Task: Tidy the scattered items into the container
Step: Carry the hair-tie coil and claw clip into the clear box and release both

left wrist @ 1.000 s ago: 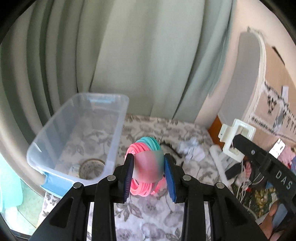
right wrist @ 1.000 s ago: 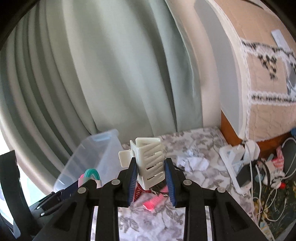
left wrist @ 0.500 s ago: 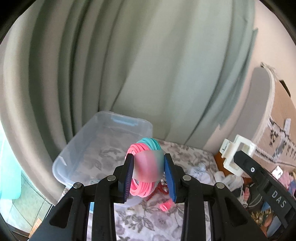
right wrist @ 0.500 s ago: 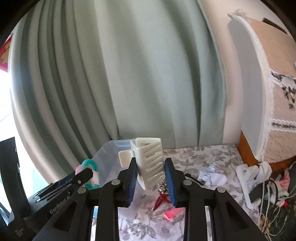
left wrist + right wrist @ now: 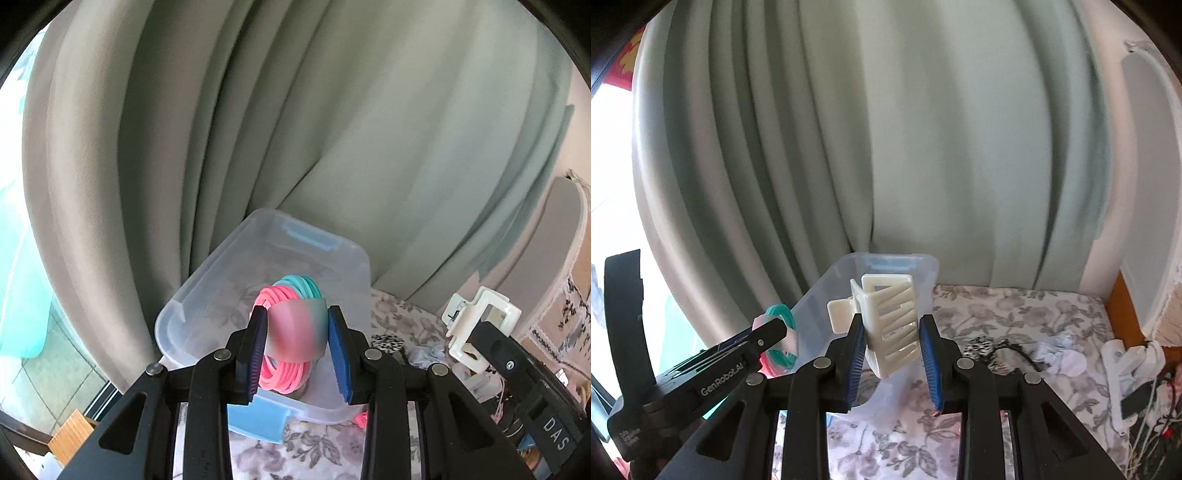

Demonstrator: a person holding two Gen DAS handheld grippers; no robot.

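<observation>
Container's (image 5: 354, 258) near wall behind tongs

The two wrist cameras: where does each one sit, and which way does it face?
Left wrist: sits on the left gripper, looking forward and down along its jaws, which clamp a pink and teal ring bundle, toward the clear bin; the right gripper shows at right.
Right wrist: sits on the right gripper, jaws clamping a cream claw clip, facing the bin; the left gripper shows at left.
Shared: bin, grey-green curtain, floral surface.
</observation>
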